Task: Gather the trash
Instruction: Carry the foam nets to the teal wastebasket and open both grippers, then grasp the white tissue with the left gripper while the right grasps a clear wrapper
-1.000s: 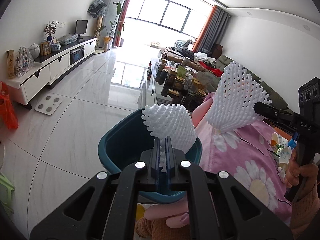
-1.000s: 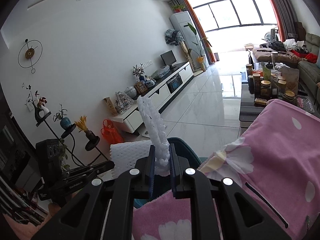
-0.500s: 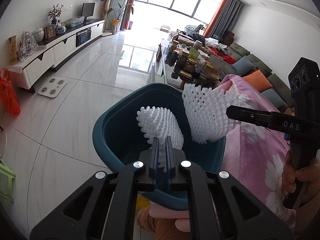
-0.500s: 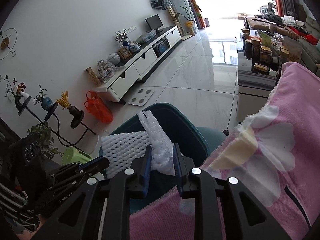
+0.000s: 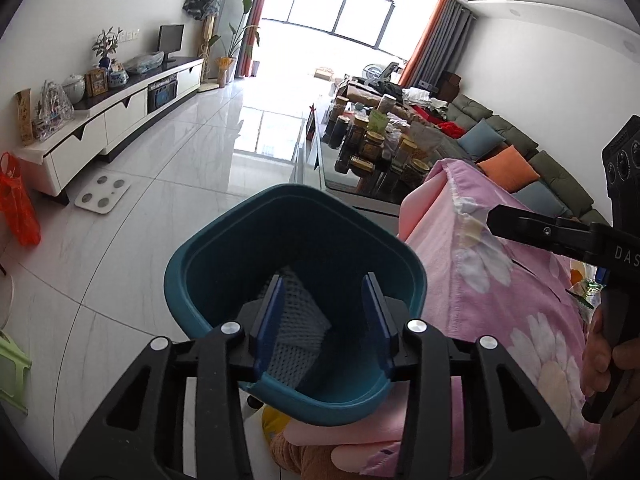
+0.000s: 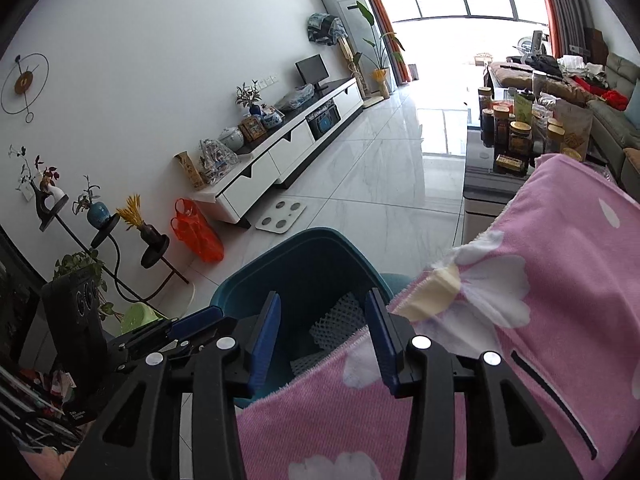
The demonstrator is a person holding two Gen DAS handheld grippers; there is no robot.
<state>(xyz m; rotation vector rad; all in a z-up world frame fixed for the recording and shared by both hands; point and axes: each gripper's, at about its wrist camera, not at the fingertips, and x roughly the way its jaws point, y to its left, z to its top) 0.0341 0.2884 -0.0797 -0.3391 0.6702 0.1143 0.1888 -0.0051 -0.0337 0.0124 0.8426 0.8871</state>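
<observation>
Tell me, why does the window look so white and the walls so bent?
Left wrist view: the window is blown out by daylight, glare streaks the floor, and the bin interior lies in shadow. Right wrist view: the fisheye lens curves the wall; corners go black.

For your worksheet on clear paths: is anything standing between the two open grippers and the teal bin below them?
Nothing visible does. The left gripper and right gripper have just been opening, with nothing between their jaws. The teal bin is open-topped, foam nets inside. The pink blanket lies beside it.

Matt teal plastic bin (image 5: pixel 208 272) holds white foam netting (image 5: pixel 298 340), beside fuzzy pink cloth (image 6: pixel 540 280) and glossy floor tiles (image 5: pixel 168 184).
</observation>
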